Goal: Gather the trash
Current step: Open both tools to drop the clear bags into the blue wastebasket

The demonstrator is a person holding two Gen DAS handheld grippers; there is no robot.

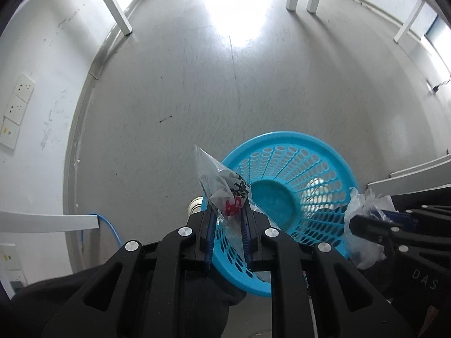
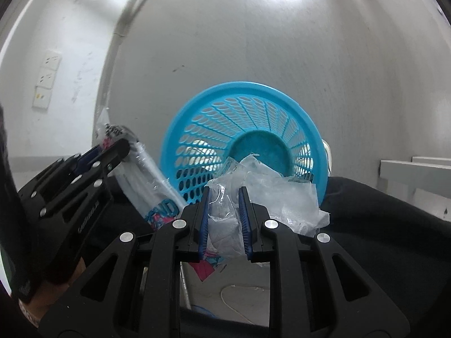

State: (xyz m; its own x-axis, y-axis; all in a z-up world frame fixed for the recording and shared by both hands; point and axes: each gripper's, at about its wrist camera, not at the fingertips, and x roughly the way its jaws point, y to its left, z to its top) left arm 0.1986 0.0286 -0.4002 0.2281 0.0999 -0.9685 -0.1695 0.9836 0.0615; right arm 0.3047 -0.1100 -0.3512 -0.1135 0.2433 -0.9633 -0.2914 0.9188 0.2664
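Blue basket (image 1: 284,152) below; left gripper (image 1: 228,211) and right gripper (image 2: 224,211) jaws each clamp a plastic wrapper (image 1: 222,186). Centre over the rim before releasing.

Glossy plastic basket (image 1: 284,152), crinkly clear wrappers (image 2: 282,194)

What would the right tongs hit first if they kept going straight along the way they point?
Probably the blue basket. The right tongs, shut on a crumpled clear plastic wrapper, point into its open mouth, so the inside wall or bottom comes first; depth is hard to judge.
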